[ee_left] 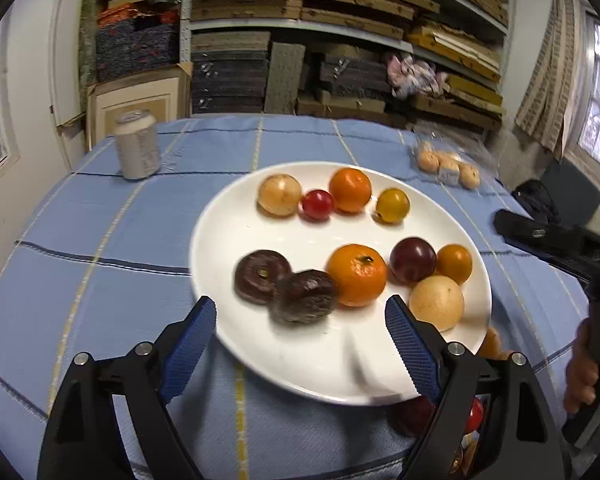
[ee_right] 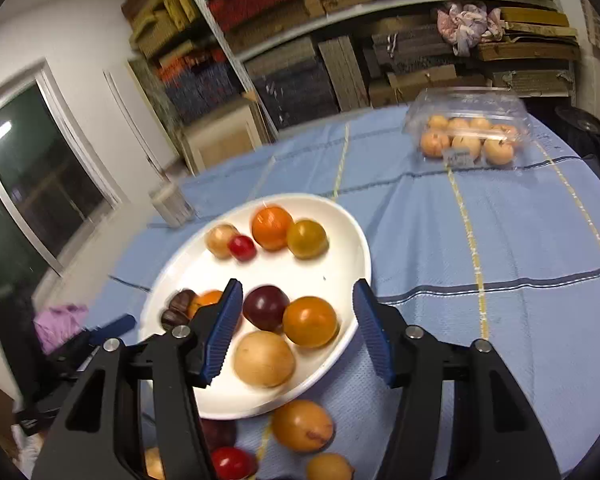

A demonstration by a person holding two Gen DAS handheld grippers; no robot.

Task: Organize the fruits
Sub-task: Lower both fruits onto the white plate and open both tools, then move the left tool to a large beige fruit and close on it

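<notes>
A white plate [ee_left: 236, 240] on the blue checked cloth holds several fruits: two dark wrinkled fruits [ee_left: 286, 286], two tangerines [ee_left: 357, 275], a dark plum [ee_left: 412, 260], tan round fruits [ee_left: 437, 302] and small red [ee_left: 317, 205] and yellow [ee_left: 393, 205] ones. My left gripper [ee_left: 300, 334] is open and empty over the plate's near rim. My right gripper [ee_right: 298, 330] is open and empty above the plate [ee_right: 340, 224], around the plum [ee_right: 265, 307] and an orange fruit [ee_right: 310, 321]. Loose fruits [ee_right: 302, 425] lie on the cloth in front of the plate.
A silver can [ee_left: 136, 145] stands at the far left of the table. A clear plastic box of tan fruits [ee_right: 470, 136] sits at the far right. Shelves of stacked mats and boards stand behind the table. A window is at the left.
</notes>
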